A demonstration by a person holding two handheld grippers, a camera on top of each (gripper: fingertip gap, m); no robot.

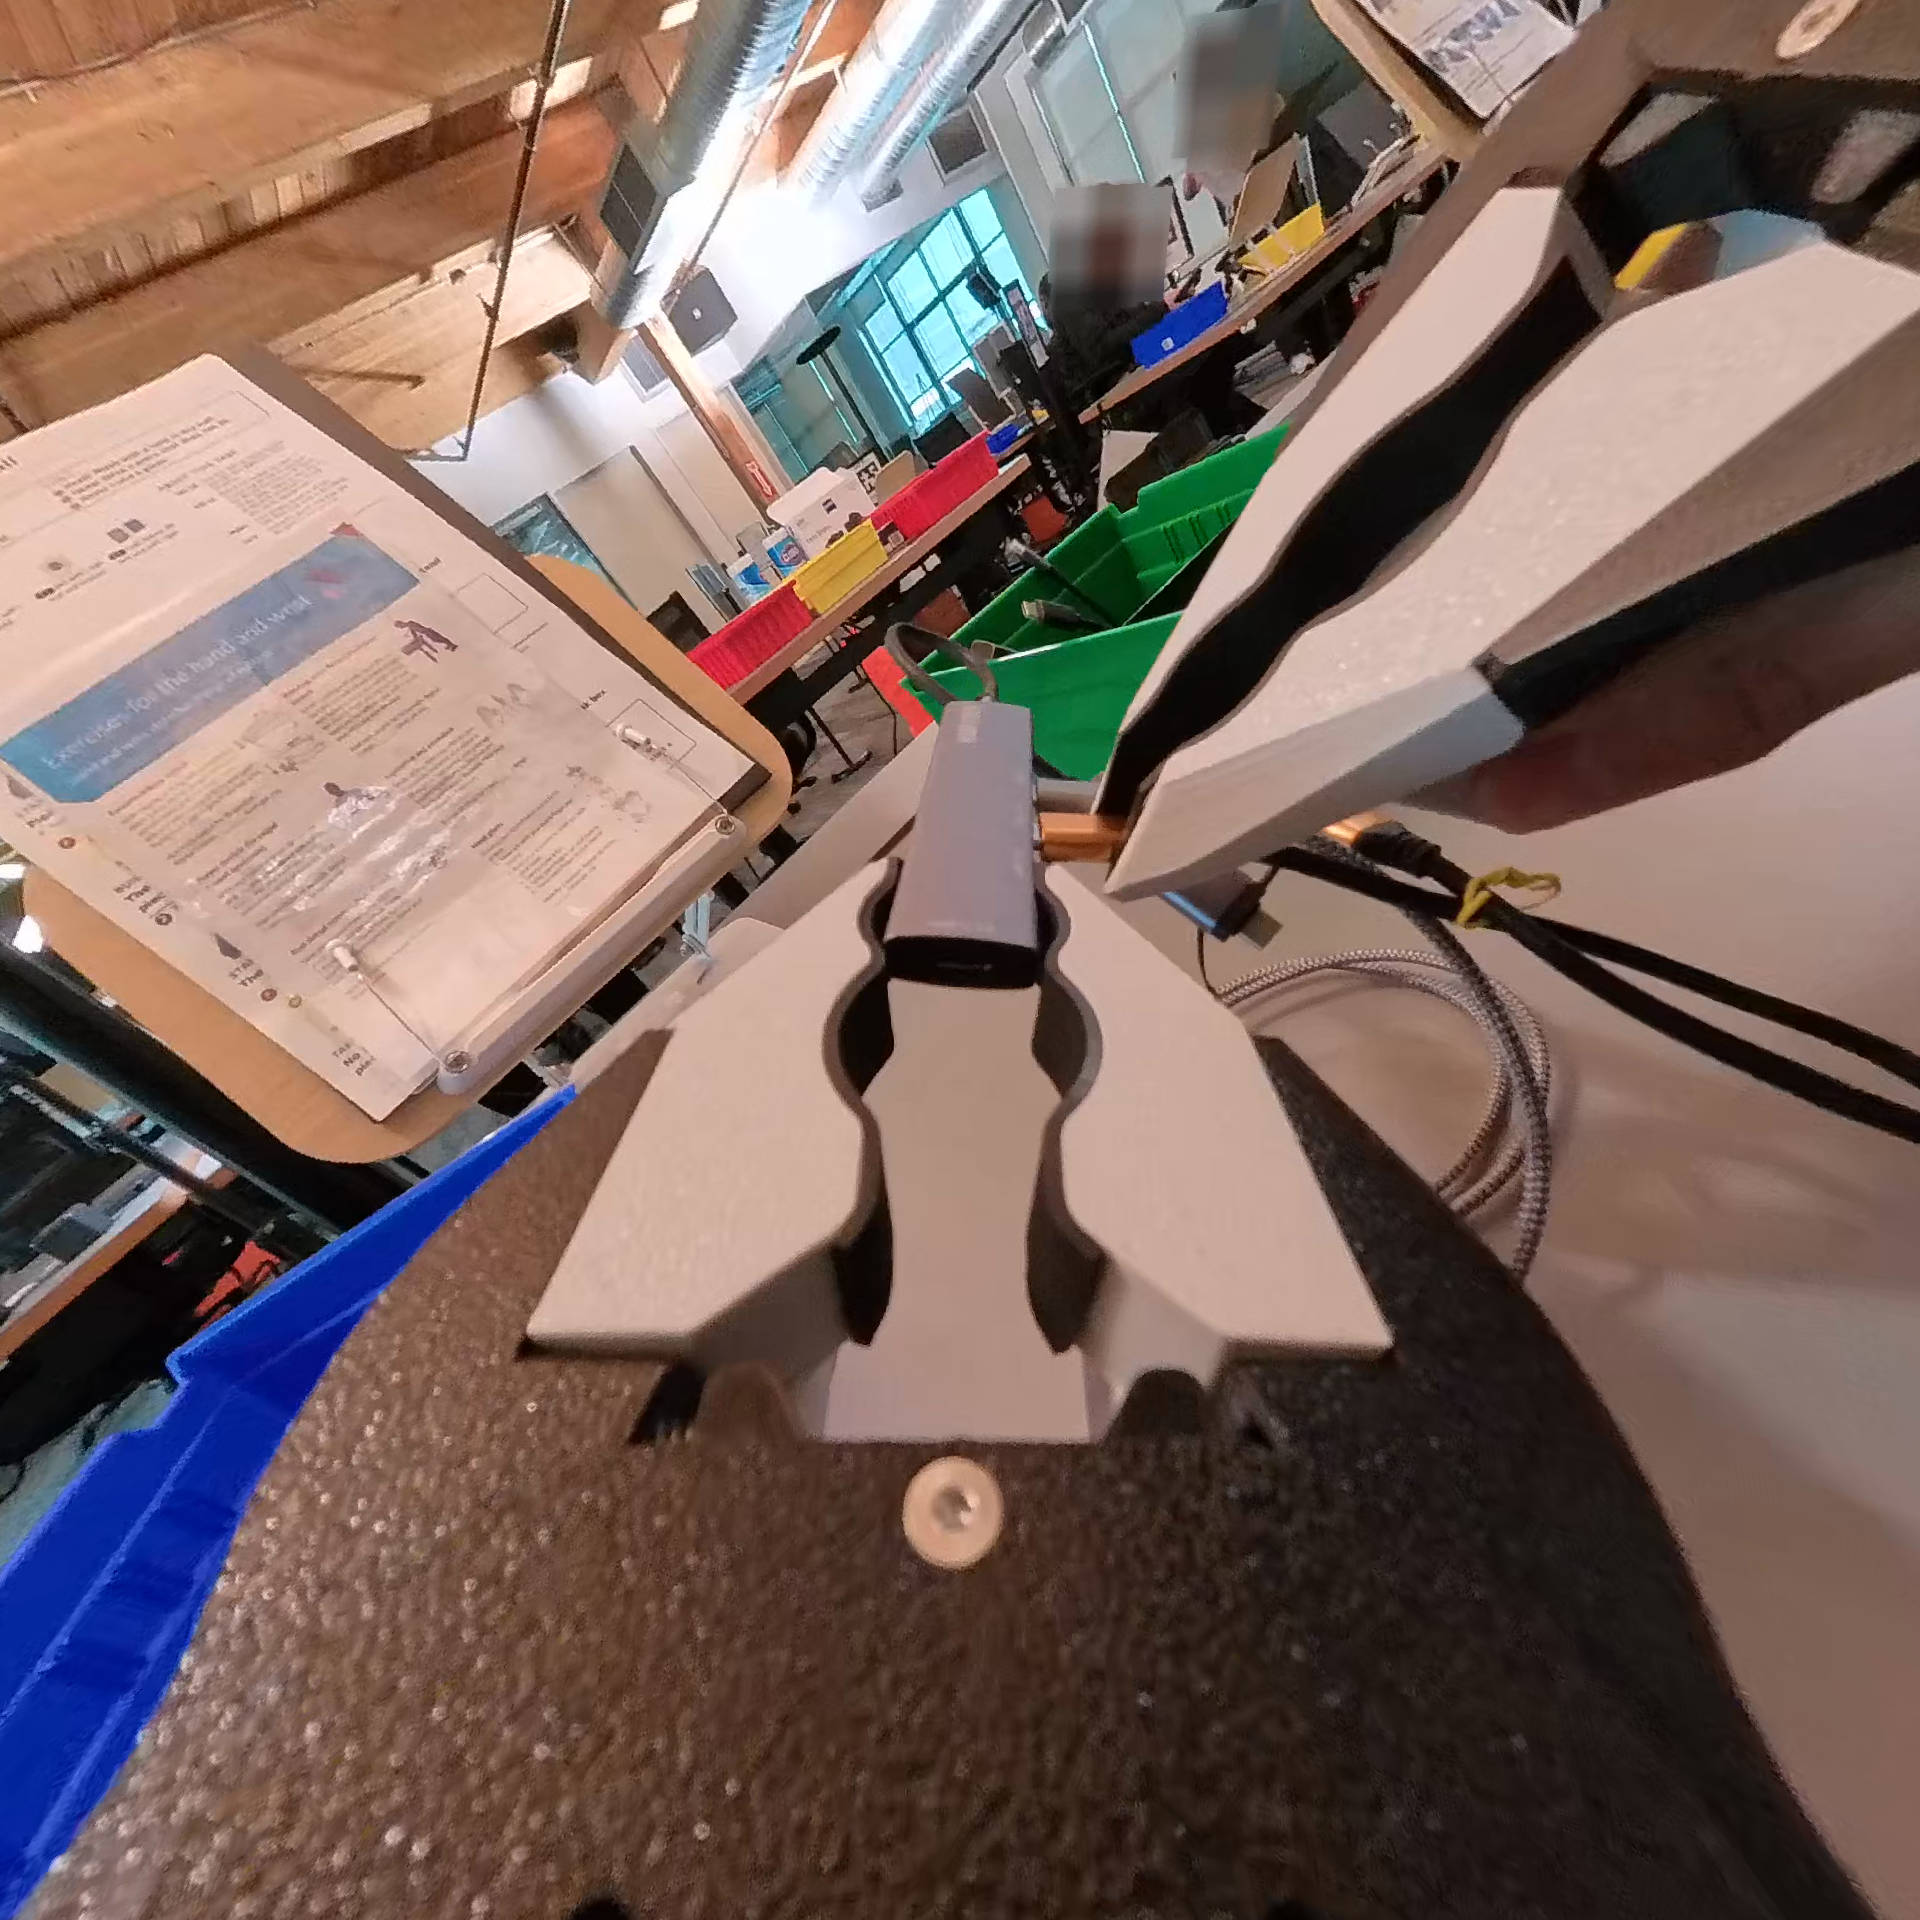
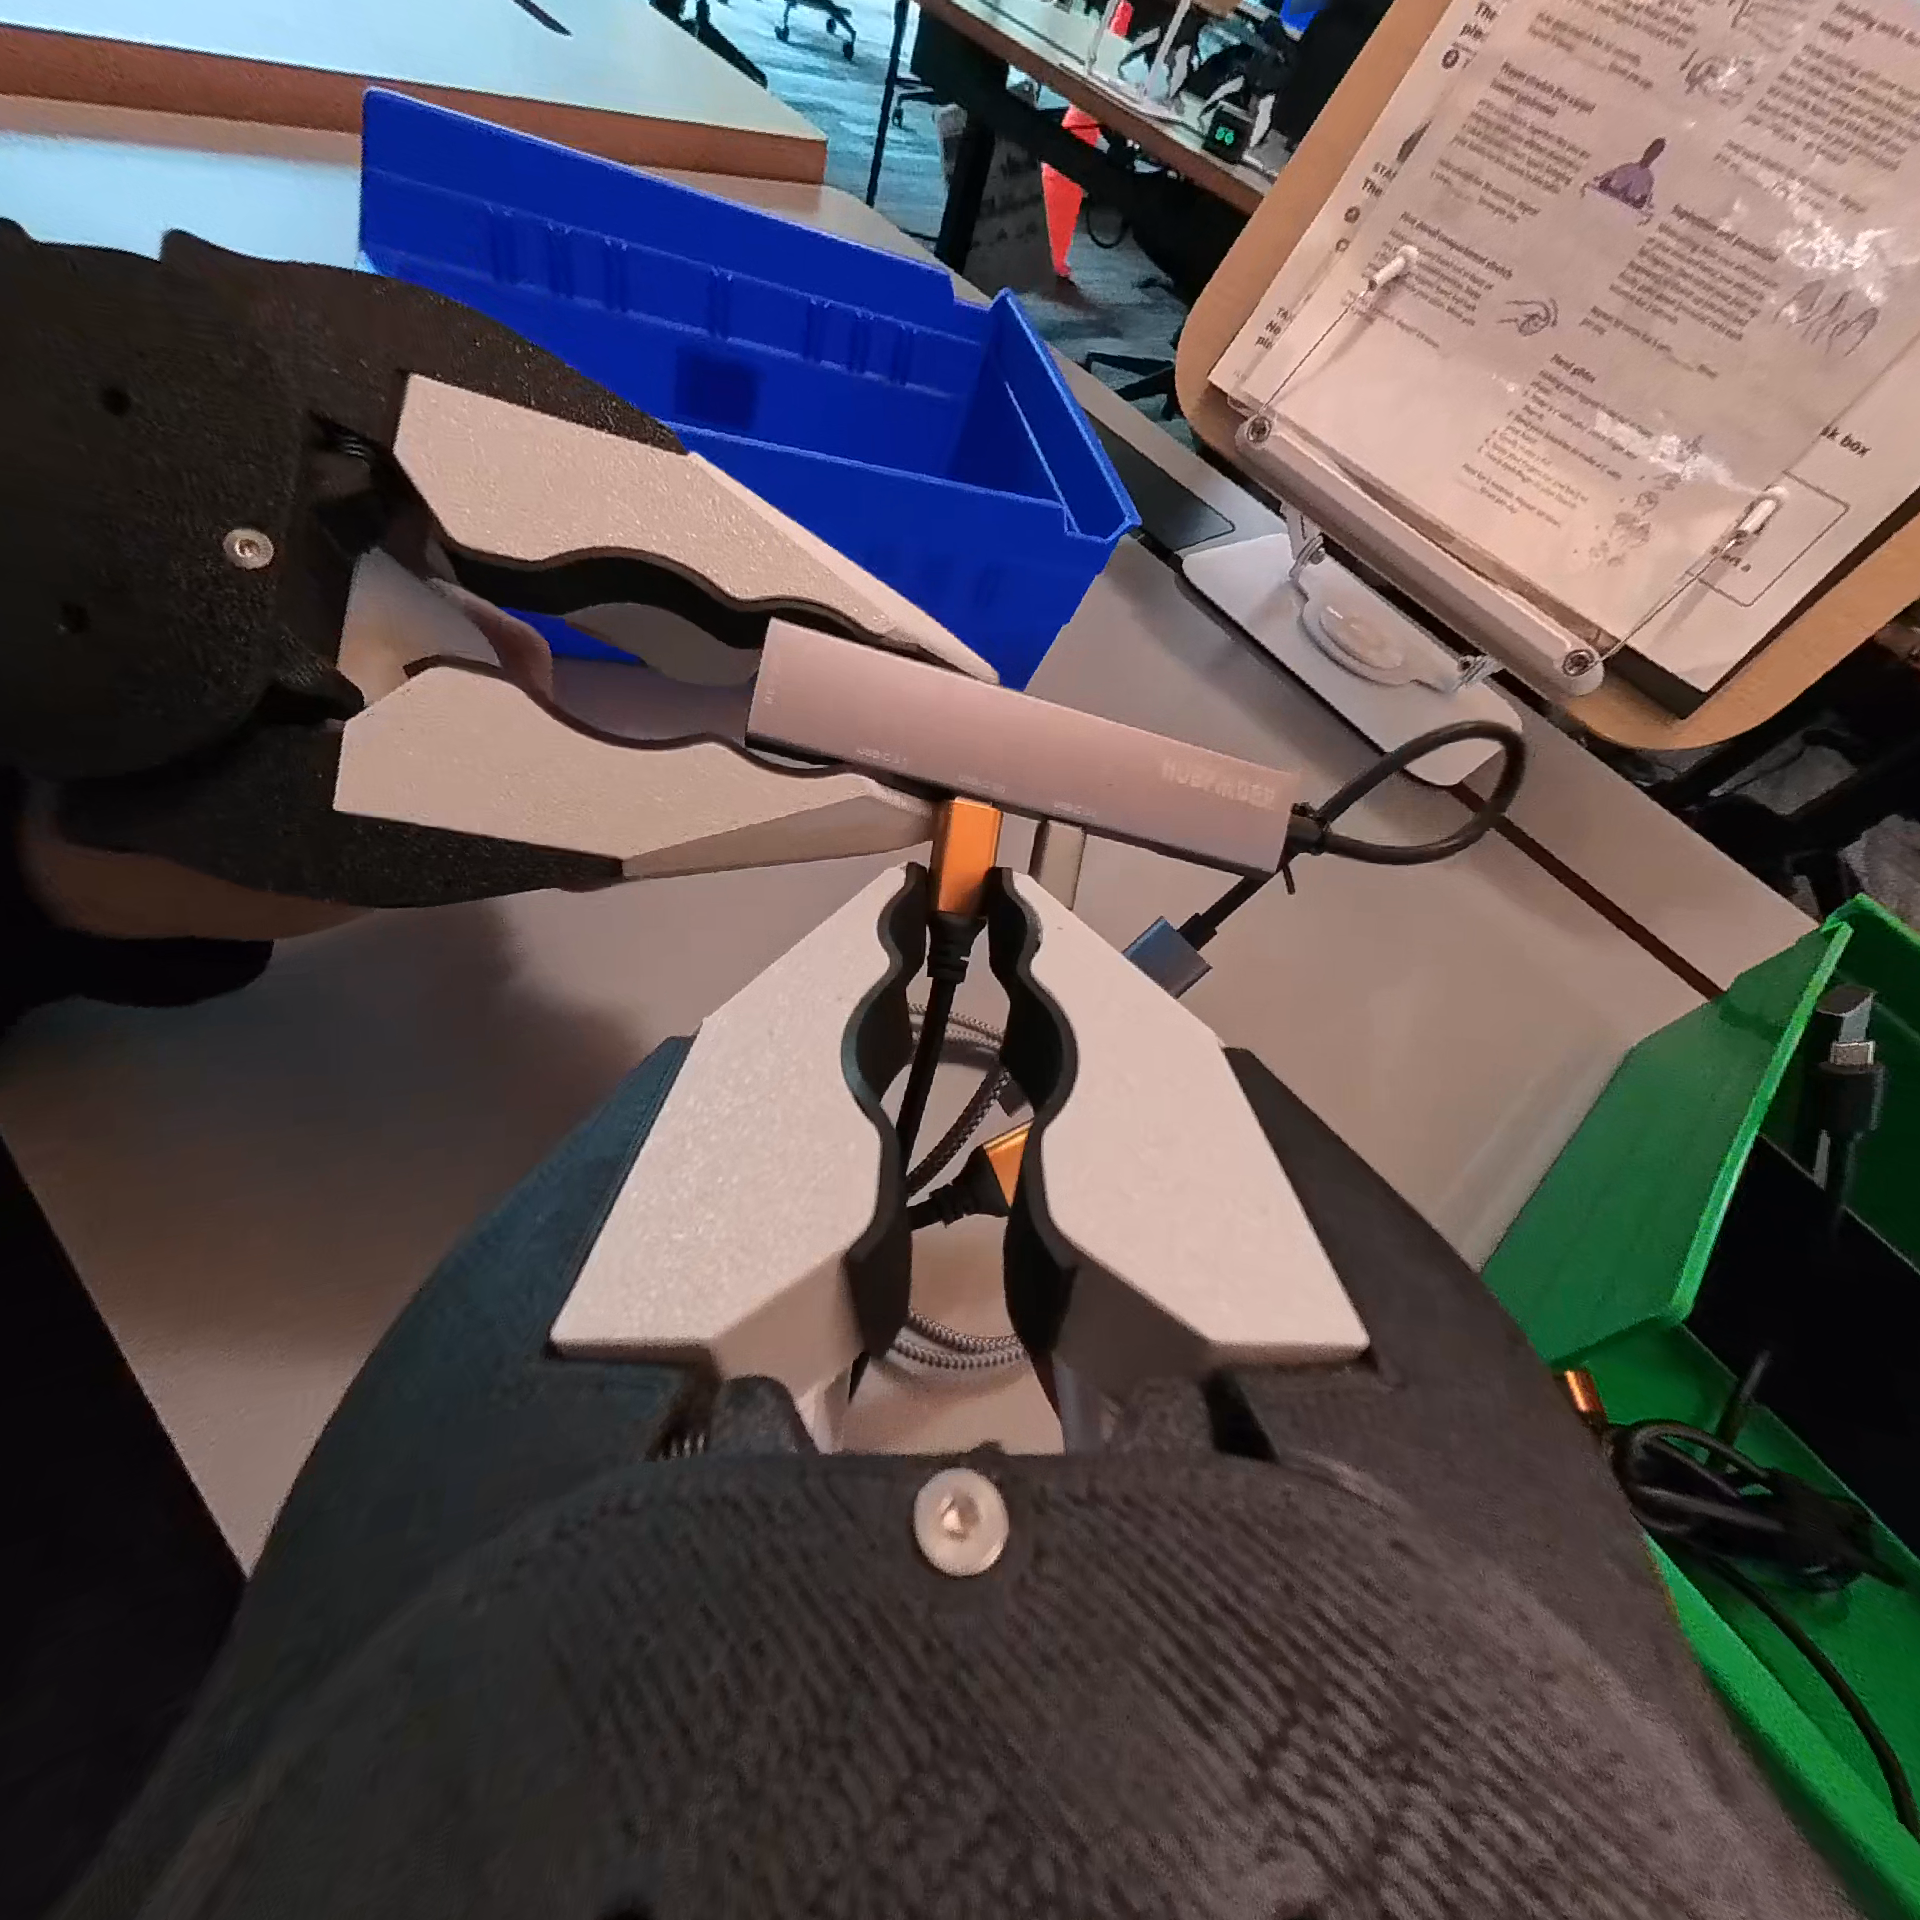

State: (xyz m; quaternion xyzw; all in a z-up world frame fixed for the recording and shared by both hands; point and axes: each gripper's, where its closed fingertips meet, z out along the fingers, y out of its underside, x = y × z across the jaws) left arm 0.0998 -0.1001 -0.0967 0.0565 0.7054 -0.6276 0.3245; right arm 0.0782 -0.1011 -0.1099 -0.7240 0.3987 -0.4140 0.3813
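My left gripper (image 1: pixel 964 914) is shut on one end of a slim grey hub (image 1: pixel 971 831) and holds it above the table. In the right wrist view the hub (image 2: pixel 1039 753) lies crosswise, with the left gripper (image 2: pixel 914 727) coming in from the left. My right gripper (image 2: pixel 961 883) is shut on an orange plug (image 2: pixel 964 852) that sits in a port on the hub's side. The plug's black cable (image 2: pixel 930 1029) runs back between the fingers. In the left wrist view the right gripper (image 1: pixel 1117 847) comes in from the upper right and pinches the orange plug (image 1: pixel 1081 834).
A blue bin (image 2: pixel 810 405) stands behind the hub, a green bin (image 2: pixel 1683 1174) with cables at the right. A document stand with a printed sheet (image 2: pixel 1621 312) is at the back right. A braided cable (image 1: pixel 1496 1081) and a black cable (image 1: pixel 1662 987) lie on the grey table (image 2: pixel 395 1101). Left and right tips are no more than a few centimetres apart.
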